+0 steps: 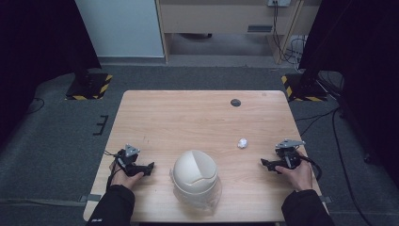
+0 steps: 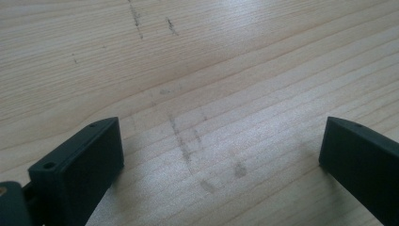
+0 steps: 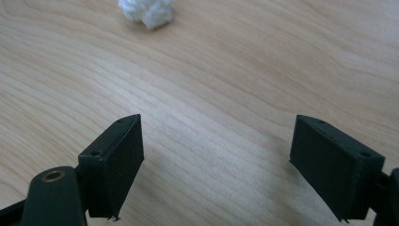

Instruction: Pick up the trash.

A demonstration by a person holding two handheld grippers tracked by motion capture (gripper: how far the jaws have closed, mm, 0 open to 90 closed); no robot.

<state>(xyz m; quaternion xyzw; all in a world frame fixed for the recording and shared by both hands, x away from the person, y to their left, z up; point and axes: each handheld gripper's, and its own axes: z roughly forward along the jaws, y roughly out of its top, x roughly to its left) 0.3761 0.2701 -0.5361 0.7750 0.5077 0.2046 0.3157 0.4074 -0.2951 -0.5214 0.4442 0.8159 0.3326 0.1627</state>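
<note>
- Right gripper (image 1: pixel 269 164) rests on the bench (image 1: pixel 188 113), jaws wide and empty; the crumpled paper ball (image 3: pixel 145 12) lies ahead of it, near, likely its pickup target.
- Left gripper (image 1: pixel 147 167) rests wide and empty; the domed white bin (image 1: pixel 195 175) stands just beside its tips, probably to receive the ball.

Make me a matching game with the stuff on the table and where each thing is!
Things:
1. white dome-lidded bin
2. crumpled paper ball
3. left gripper
4. dark round spot

Places:
A. far edge of the table
B. near the table's left edge, jaws open
C. near edge, in the middle
D. between the bin and the right gripper, a bit farther back

Pairs: 1-C, 2-D, 3-B, 4-A
</note>
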